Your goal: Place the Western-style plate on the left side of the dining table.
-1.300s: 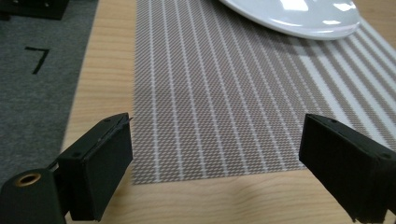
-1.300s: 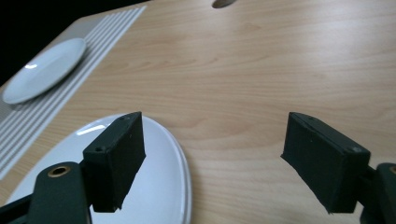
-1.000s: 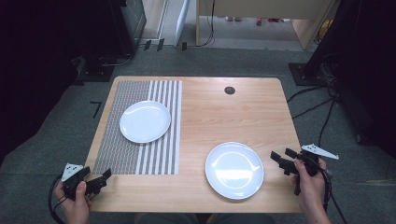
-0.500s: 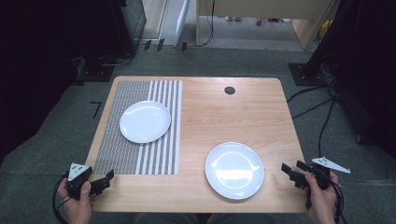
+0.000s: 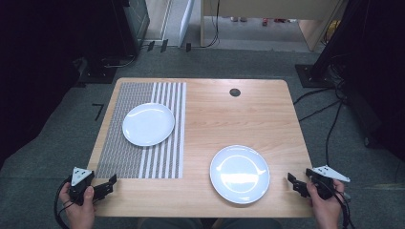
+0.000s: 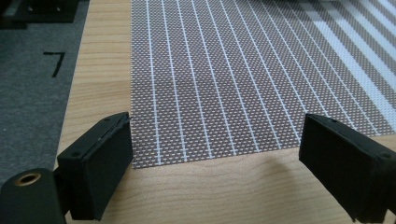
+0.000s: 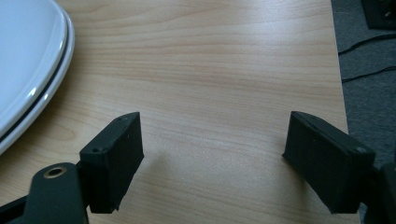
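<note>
**Both grippers empty at the near edge, one plate off the mat**

I hold the left gripper [image 5: 109,185] at the near left corner of the light wooden table [image 5: 239,114]. Its jaws are spread wide with nothing between them. In the left gripper view they frame the near edge of the brown-and-white striped woven placemat [image 6: 219,79], above the wood and not touching the mat.

The right gripper [image 5: 293,183] sits at the near right edge, also spread wide and empty. In the right gripper view only bare wood lies between its jaws. The rim of the round white ceramic plate on the bare wood [image 7: 28,65] shows off to one side, apart from the nearer jaw. A dark line runs along that rim, and I cannot tell whether it is a second plate underneath or just a shadow.

From above, the second round white plate [image 5: 148,124] lies flat on the placemat [image 5: 122,157], towards its far half. The plate on the bare wood [image 5: 239,174] is near the front edge, well apart from the mat and near my right gripper. A small black round cap [image 5: 234,92] sits in the far part of the tabletop.

My reading is that, if the work is setting plates on the mat, one plate is placed. The near one has not been gripped, so approach, grasp, carry and set-down are all left.
</note>
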`<state>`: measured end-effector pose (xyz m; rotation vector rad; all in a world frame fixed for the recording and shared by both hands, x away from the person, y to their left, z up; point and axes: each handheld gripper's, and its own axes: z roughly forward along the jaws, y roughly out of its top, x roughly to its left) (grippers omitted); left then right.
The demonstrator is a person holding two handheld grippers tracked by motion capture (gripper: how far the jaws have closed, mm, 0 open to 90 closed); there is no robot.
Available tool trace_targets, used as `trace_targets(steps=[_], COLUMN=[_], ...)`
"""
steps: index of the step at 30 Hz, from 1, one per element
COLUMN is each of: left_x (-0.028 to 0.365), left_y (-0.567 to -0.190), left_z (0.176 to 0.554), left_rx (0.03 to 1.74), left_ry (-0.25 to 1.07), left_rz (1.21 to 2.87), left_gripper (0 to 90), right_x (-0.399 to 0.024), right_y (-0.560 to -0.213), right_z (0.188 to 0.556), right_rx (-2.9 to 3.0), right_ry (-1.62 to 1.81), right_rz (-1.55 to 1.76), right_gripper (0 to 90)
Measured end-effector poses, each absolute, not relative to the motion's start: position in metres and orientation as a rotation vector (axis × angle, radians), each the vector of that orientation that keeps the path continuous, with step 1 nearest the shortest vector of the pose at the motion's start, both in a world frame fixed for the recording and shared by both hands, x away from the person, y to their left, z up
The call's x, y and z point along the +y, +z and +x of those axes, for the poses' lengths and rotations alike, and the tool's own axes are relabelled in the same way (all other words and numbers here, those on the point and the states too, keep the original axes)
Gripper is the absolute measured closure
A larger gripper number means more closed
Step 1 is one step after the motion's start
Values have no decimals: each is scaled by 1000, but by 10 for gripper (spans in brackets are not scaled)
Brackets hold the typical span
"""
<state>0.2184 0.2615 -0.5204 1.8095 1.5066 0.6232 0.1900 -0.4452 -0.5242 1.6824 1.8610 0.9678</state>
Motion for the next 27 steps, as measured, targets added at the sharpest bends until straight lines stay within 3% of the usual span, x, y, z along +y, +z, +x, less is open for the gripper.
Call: trace_targets(steps=[3,27], left_x=[256,256], left_y=[-521,-521], left_z=[219,218], left_rx=[1503,1504], left_ry=[677,679], left_rz=[1868,1867], left_gripper=[98,96], right_x=[-440,-434], right_y=[-525,-525], right_z=[191,192], right_rx=[1878,1909], right_ry=[915,858], right_rz=[1654,1618], right_gripper=[172,138])
